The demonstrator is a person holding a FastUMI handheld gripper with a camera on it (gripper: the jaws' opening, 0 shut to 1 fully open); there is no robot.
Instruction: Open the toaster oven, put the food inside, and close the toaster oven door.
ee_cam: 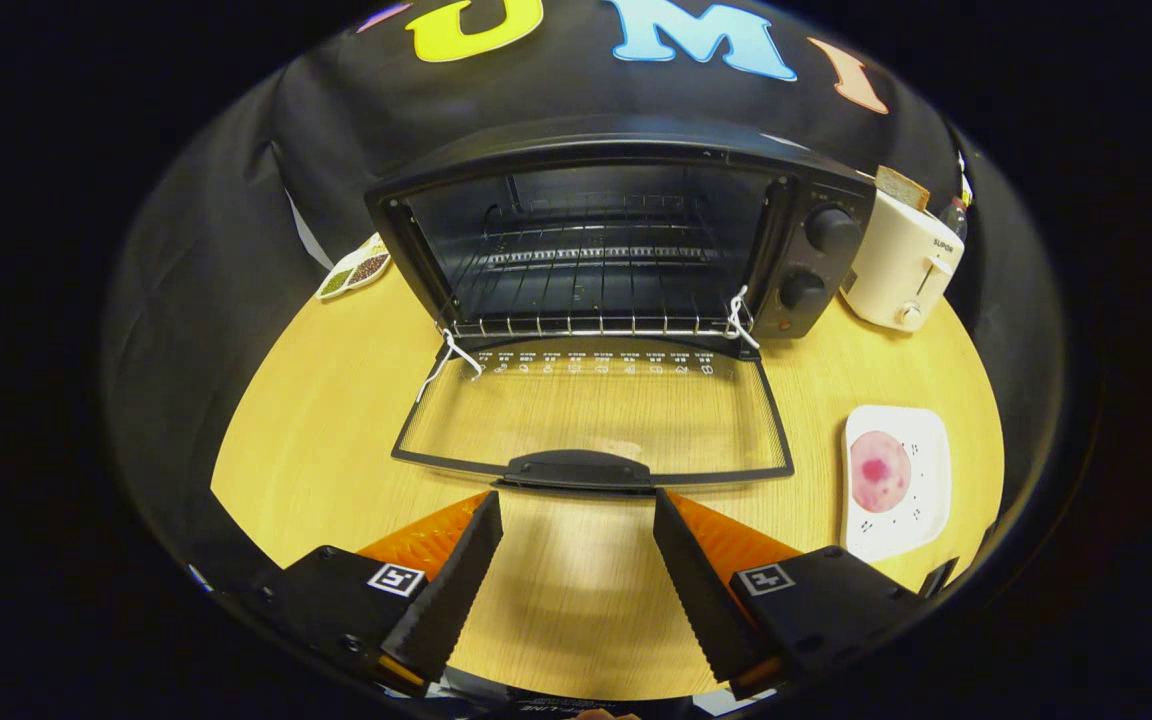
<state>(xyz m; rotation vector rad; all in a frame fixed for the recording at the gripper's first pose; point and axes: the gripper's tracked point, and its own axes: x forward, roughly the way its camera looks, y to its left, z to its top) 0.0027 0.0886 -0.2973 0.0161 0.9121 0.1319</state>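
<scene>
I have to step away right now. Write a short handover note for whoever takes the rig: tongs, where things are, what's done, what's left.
Tongs: open, holding nothing, tips just short of the door handle.
Toaster oven: on the wooden table, door folded fully down and lying flat; the wire rack inside is bare.
Food: a pink round slice on the white plate, to the right of the open door, untouched.
Done: door opened.
Left: pick up the food, set it on the rack, then lift the door shut.
</scene>
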